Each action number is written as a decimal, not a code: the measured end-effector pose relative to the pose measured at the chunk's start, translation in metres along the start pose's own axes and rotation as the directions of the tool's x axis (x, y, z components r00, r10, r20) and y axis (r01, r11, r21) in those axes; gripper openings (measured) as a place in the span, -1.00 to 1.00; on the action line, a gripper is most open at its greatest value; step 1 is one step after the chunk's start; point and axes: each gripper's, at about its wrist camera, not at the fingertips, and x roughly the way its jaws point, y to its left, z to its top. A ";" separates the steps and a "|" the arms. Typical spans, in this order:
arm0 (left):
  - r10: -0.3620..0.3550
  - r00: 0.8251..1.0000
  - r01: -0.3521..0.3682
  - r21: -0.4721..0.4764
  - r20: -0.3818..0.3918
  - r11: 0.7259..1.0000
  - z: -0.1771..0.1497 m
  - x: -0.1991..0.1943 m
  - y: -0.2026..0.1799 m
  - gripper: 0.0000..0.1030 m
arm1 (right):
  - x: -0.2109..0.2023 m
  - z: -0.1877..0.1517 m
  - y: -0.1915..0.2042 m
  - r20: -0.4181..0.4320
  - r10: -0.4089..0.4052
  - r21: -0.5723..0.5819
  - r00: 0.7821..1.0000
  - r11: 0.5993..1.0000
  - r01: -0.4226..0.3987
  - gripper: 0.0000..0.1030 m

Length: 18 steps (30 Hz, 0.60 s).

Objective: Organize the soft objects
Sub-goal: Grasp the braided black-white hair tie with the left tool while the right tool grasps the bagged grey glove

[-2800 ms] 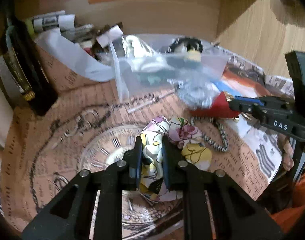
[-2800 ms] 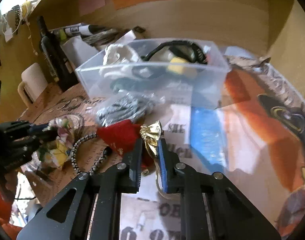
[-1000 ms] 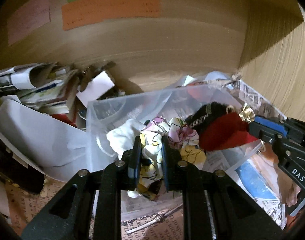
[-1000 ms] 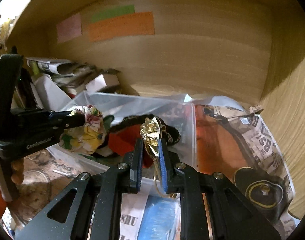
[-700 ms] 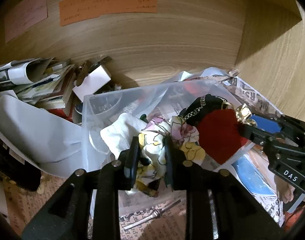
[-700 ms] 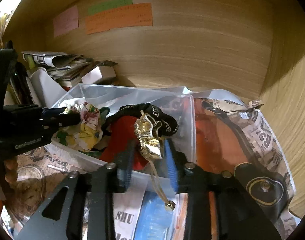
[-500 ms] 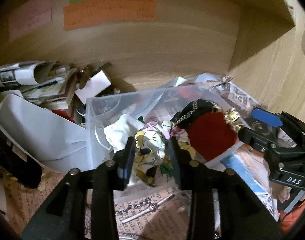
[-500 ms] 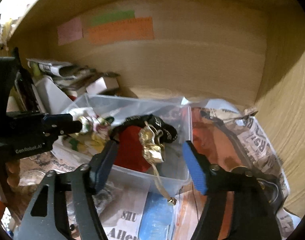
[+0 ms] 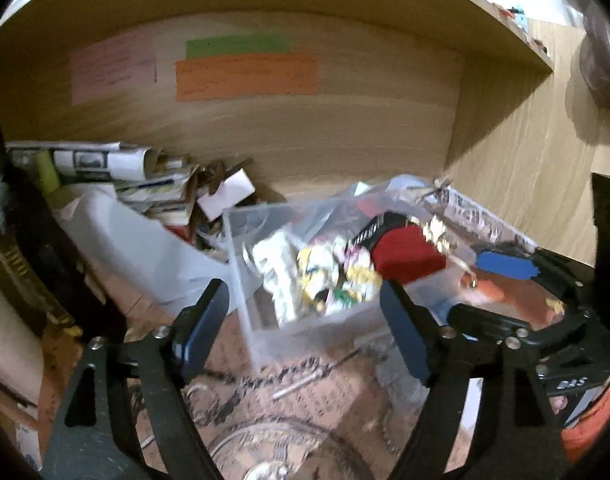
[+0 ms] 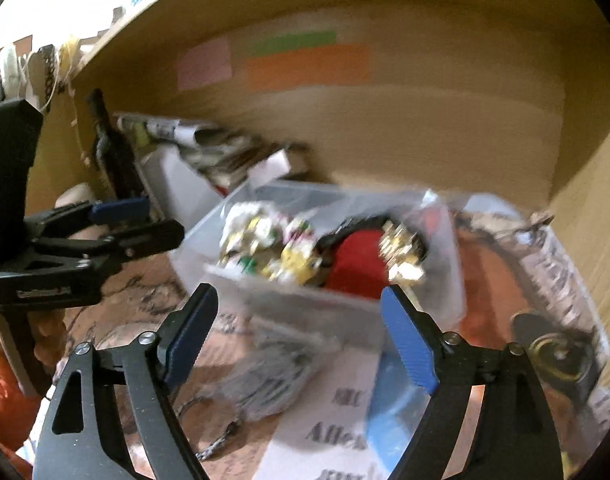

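Note:
A clear plastic bin (image 9: 265, 320) (image 10: 337, 304) stands on the papered table against the wooden back wall. In it lie a floral cloth (image 9: 333, 272) (image 10: 273, 248) and a red pouch with a gold frill (image 9: 405, 252) (image 10: 357, 264), beside white cloth (image 9: 271, 264). My left gripper (image 9: 305, 320) is open and empty, drawn back in front of the bin; it also shows in the right wrist view (image 10: 137, 224). My right gripper (image 10: 297, 328) is open and empty before the bin; it also shows in the left wrist view (image 9: 517, 292).
A grey silvery bag (image 10: 273, 368) and a metal chain (image 10: 217, 444) lie on the table in front of the bin. Papers and boxes (image 9: 153, 188) pile up at the back left with a dark bottle (image 10: 113, 152). A wooden side wall (image 9: 525, 184) closes the right.
Both grippers carried their items over the bin, opened wide and let them go: the floral cloth and red pouch now lie in the bin. Both grippers have pulled back.

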 end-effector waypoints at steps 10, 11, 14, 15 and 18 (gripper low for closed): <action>-0.032 0.989 0.031 -0.011 -0.146 0.999 -0.044 0.009 0.005 0.64 | 0.052 -0.030 0.006 -0.212 0.032 0.019 0.977 0.999 -0.029 0.55; -0.045 0.986 0.044 -0.012 -0.161 0.999 -0.049 0.011 0.004 0.64 | 0.054 -0.032 0.007 -0.225 0.027 0.014 0.974 1.000 -0.025 0.52; -0.071 0.978 0.071 -0.005 -0.196 0.997 -0.062 0.014 -0.005 0.64 | 0.060 -0.038 0.007 -0.266 0.038 0.012 0.963 0.999 -0.036 0.17; -0.077 0.976 0.078 -0.005 -0.203 0.997 -0.064 0.016 -0.008 0.64 | 0.061 -0.040 0.006 -0.270 0.040 0.015 0.962 0.999 -0.038 -0.05; -0.103 0.965 0.103 -0.014 -0.241 0.995 -0.073 0.023 -0.017 0.64 | 0.054 -0.042 0.006 -0.255 0.032 0.008 0.966 0.999 -0.031 -0.45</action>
